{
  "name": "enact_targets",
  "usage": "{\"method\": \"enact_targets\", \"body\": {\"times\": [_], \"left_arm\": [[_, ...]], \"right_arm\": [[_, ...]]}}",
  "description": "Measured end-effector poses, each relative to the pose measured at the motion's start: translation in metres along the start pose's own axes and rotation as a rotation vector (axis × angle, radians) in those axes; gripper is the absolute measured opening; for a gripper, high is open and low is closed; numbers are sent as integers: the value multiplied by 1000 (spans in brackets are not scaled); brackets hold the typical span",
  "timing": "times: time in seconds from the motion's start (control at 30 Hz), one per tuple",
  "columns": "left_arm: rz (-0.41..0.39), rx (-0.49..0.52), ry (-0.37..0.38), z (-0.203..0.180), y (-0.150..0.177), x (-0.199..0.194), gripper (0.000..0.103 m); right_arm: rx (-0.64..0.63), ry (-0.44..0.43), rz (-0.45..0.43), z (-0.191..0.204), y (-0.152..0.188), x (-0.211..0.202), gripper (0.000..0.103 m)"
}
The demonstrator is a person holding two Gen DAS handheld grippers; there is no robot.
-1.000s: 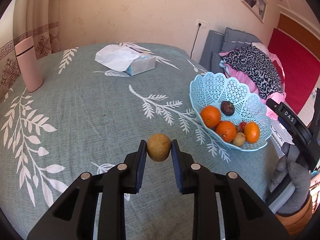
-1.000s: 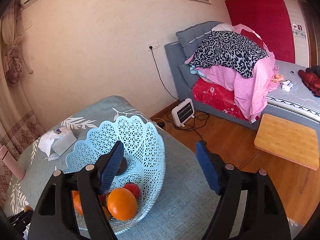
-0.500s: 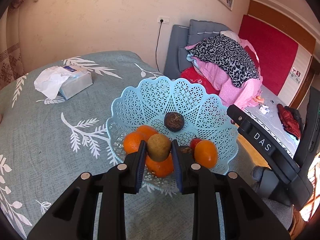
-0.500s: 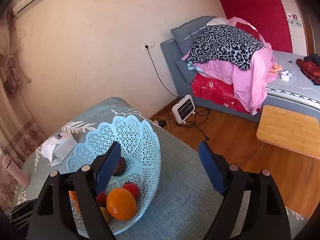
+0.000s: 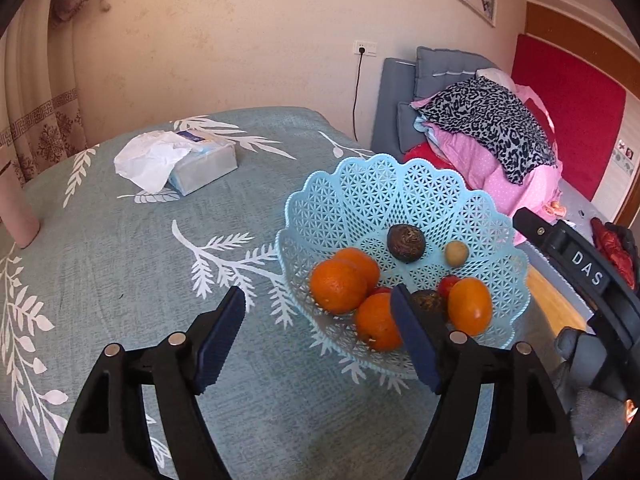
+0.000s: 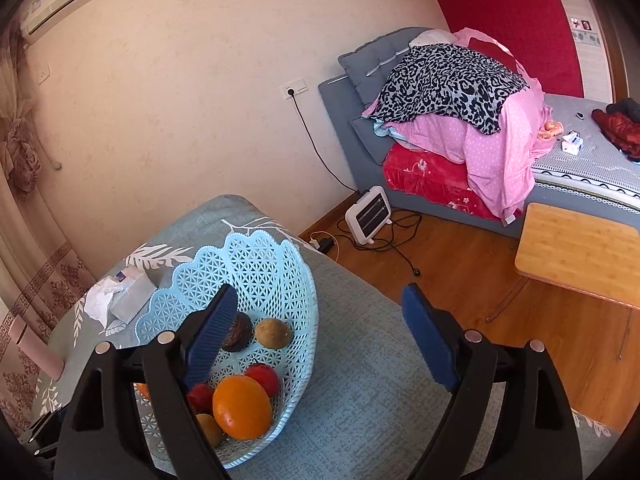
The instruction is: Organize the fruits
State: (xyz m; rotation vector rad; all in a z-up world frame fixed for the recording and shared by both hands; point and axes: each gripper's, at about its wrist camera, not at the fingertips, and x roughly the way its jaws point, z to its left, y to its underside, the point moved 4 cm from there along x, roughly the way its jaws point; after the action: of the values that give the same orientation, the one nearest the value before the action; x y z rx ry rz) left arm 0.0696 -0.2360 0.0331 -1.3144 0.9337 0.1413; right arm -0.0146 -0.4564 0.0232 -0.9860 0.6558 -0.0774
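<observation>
Risk here is the small tan-brown fruit (image 5: 456,253) rolling down the sloped lattice wall of the blue basket (image 5: 372,196), where it sits beside a dark wrinkled fruit (image 5: 405,242). Nearly round, its long axis is hard to tell. Left claw (image 5: 318,332) gapes empty above the desk (image 5: 120,248); right claw (image 6: 320,336) gapes empty too, near the oranges (image 5: 340,286).
</observation>
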Motion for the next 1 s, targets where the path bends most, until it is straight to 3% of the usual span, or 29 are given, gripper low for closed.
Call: {"method": "enact_targets", "body": {"times": [0.07,0.27,0.47,0.7,1.0], "left_arm": [[-4,21,-51,3,4,-1,89],[-9,51,-149,12,15,-5,92],[-52,62,-217,21,21,-12,93],[-61,16,-251,36,26,-18,92],[-68,-20,-262,46,30,-22,93]], "right_arm": [[3,-9,4,0,0,-1,90],[-45,-39,20,6,10,-9,93],[-181,-96,45,29,28,-17,94],[-325,-142,31,56,43,-27,97],[-351,-151,38,62,46,-26,97]]}}
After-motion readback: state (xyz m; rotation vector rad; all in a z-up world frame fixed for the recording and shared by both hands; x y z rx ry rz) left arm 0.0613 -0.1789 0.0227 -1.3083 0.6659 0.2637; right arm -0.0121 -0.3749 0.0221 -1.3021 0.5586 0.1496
